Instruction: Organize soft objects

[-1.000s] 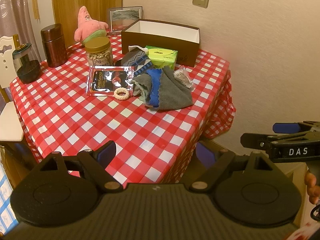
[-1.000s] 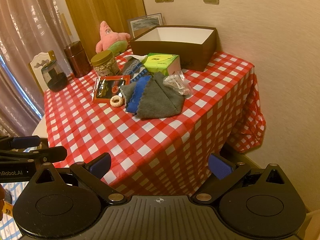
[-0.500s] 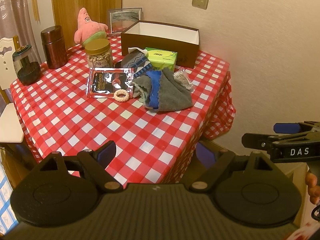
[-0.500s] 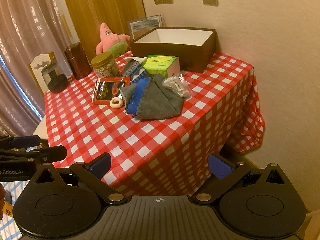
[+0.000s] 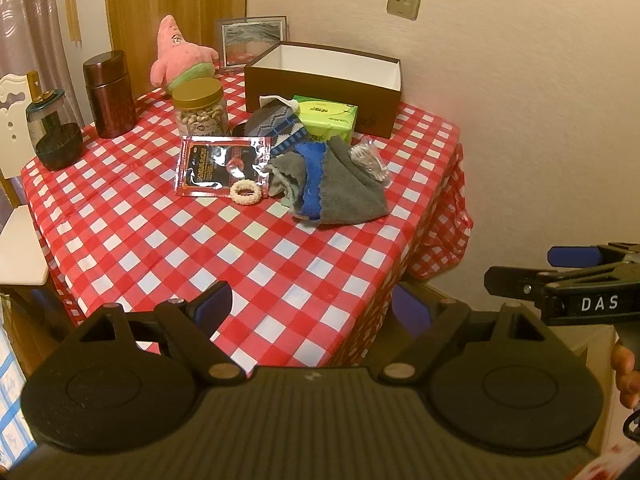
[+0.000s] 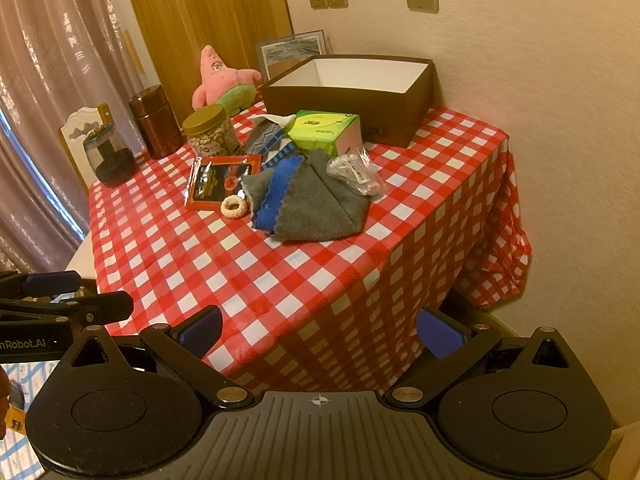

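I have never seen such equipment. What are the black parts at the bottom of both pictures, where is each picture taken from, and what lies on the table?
No robot is here: a person holds a two-finger grasping tool in each hand, each carrying a camera that looks along its fingers. One picture comes from the left tool, the other from the right tool. Both are open and hold nothing.

The table has a red checked cloth. On it lie a grey and blue cloth, a patterned sock, a pink plush star, a cream hair ring, a green tissue box, a nut jar and an open brown box.
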